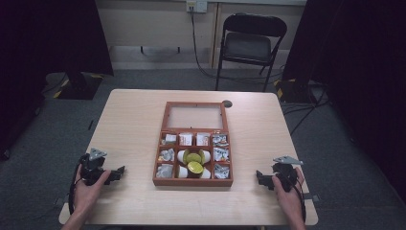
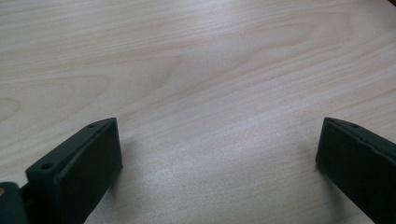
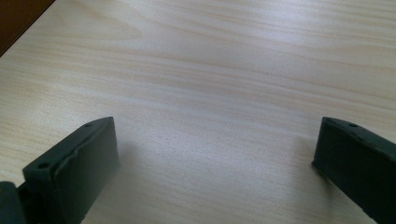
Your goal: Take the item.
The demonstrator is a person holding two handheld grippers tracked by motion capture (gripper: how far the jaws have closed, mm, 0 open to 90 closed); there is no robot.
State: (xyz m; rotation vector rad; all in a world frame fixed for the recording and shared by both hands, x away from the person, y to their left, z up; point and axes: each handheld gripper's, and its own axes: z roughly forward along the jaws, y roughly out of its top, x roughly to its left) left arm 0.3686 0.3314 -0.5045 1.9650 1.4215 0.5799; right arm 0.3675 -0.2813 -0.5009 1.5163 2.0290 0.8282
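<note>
A dim room with grey carpet, dark curtains at both sides and a black folding chair (image 1: 249, 45) against the far wall holds a pale wooden table (image 1: 129, 124). At the table's left near edge, a hand grips the left gripper (image 1: 118, 172), which rests low on the tabletop and points right toward the middle; in the left gripper view its two black jaws stand wide apart with bare wood grain between them. At the table's centre sits a brown wooden box (image 1: 193, 181), well apart from both grippers, its glass-paned lid (image 1: 195, 116) open and lying flat behind it. The box is split into small compartments. The left column holds crinkled silvery packets (image 1: 167, 155), one compartment above another. The top row holds small white packets with reddish print (image 1: 186, 139). The larger middle compartment holds white pots with yellow-green lids (image 1: 194, 167), lying crowded together. The right column holds more silvery packets, one per compartment. At the table's right near edge, a hand grips the right gripper (image 1: 259, 177), pointing left toward the box; in the right gripper view its jaws are likewise spread wide over bare wood, with a dark brown corner at the upper left edge.
</note>
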